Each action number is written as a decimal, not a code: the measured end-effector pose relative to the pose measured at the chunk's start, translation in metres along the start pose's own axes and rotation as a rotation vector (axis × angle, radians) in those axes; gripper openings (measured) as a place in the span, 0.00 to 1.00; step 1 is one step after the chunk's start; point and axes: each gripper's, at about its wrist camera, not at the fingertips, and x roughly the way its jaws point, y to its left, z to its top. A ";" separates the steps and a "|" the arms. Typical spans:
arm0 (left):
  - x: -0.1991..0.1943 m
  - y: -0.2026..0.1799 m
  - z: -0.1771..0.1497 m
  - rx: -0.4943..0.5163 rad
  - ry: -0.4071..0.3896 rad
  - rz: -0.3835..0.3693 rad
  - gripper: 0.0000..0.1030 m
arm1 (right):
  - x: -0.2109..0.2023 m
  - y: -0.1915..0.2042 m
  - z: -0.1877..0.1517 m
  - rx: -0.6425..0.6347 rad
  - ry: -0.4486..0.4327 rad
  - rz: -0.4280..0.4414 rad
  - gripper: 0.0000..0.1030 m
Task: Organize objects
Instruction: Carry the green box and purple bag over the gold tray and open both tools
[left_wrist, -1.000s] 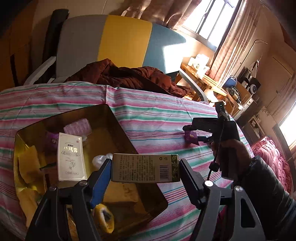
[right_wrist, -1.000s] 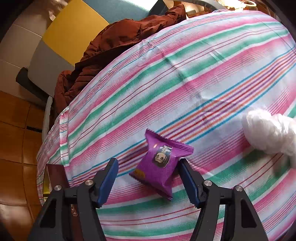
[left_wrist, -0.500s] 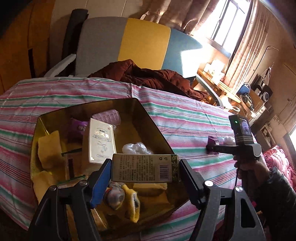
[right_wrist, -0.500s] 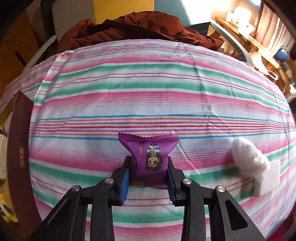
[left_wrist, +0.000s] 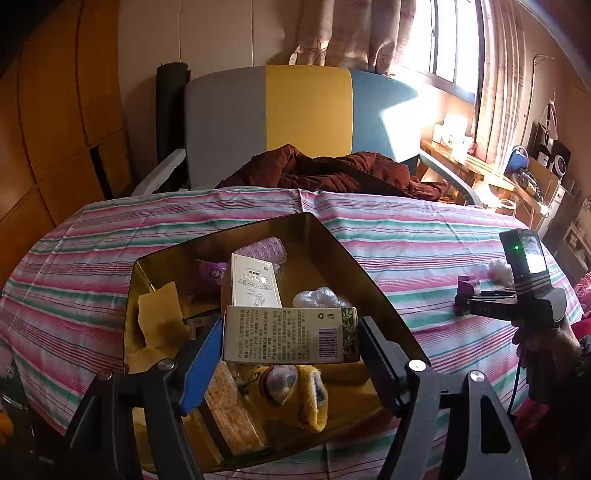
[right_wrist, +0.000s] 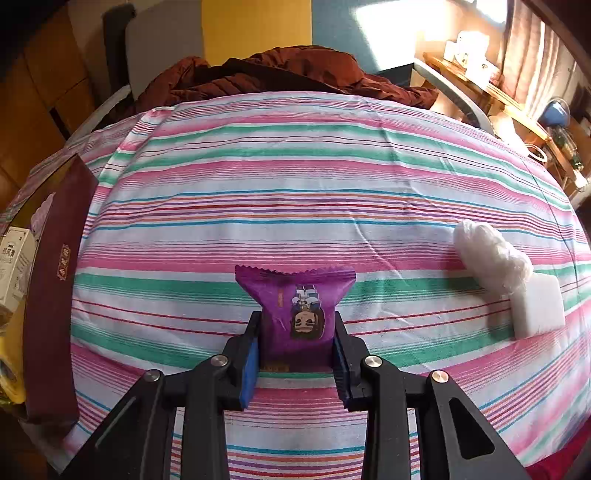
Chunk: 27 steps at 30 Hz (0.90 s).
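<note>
Purple foil is what my right gripper (right_wrist: 294, 350) has hold of: the snack packet (right_wrist: 295, 314) sits pinched between the blue pads, its crimped top edge standing clear of the striped tablecloth (right_wrist: 295, 184), and the jaws are drawn in almost as far as they go because the packet is thin and soft. I grip it low on its body so the picture side faces up and the loose end cannot fold under. My left gripper (left_wrist: 290, 341) is spread wide, yet it is not empty; its pads press on the two short ends of a pale carton (left_wrist: 290, 334) with a barcode, held crosswise over the open gold-lined box (left_wrist: 332, 243) so it can go down flat among what already lies there: a white carton (left_wrist: 255, 282), another purple packet (left_wrist: 210, 275), yellow cloth (left_wrist: 160, 319) and a crumpled plastic wad (left_wrist: 319, 297). I judge the carton is about to be lowered and let go, and the snack packet will need carrying across to the same box, whose dark red outer wall (right_wrist: 55, 295) shows at the left edge of my right view. A wrapped white bundle (right_wrist: 491, 258) and a white block (right_wrist: 539, 306), touching each other, wait on the cloth to the packet's right.
</note>
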 end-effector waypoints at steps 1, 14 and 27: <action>0.000 -0.001 -0.001 0.003 0.002 0.001 0.71 | 0.000 0.004 0.001 -0.015 -0.004 0.010 0.33; -0.005 -0.005 -0.007 0.025 0.007 0.002 0.71 | -0.014 0.023 -0.006 -0.058 -0.025 0.106 0.33; -0.002 0.013 -0.016 -0.026 0.020 -0.033 0.71 | -0.068 0.074 -0.020 -0.082 -0.076 0.279 0.33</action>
